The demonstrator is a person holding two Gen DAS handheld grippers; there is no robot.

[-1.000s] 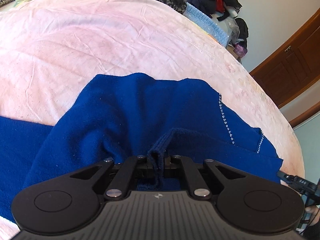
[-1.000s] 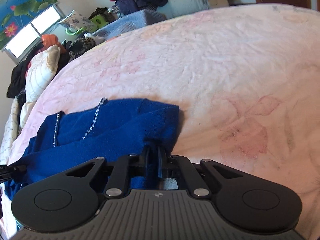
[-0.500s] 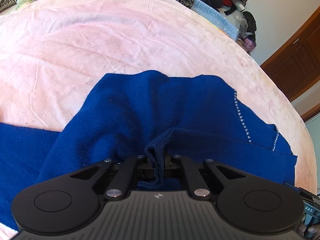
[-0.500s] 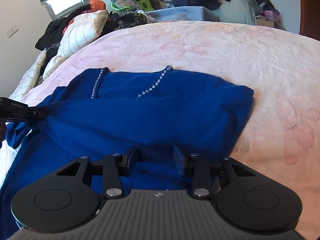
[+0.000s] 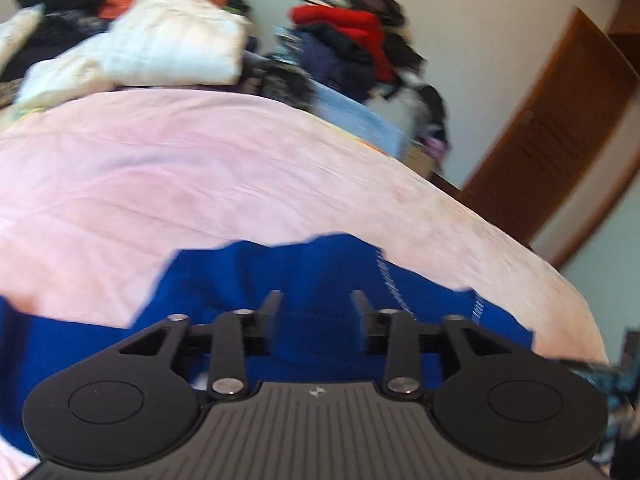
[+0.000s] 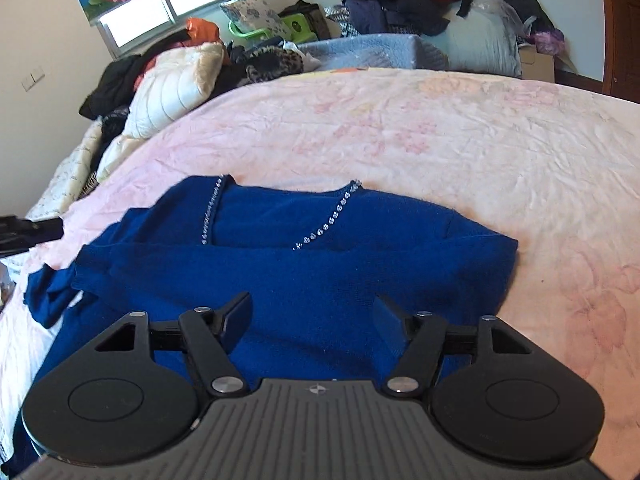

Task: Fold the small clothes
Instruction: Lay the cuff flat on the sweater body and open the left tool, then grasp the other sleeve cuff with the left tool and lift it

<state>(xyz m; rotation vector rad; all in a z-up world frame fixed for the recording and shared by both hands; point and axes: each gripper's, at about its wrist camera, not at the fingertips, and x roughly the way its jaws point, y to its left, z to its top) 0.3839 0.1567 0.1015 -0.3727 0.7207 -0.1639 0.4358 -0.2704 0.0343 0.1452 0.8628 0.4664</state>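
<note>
Right wrist: sweater (image 6: 304, 276) beneath opening jaws.

The left gripper (image 5: 316, 306) points downward, its jaws opening with nothing pinched between them. The right gripper (image 6: 314, 312) also tilts down, its jaws opening wider, both fingers free of any hold.

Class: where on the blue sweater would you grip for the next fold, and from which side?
Pinch the sweater's right folded edge, coming in from the bare blanket side: that edge lies straight and free, so a claw can slide under it.
</note>
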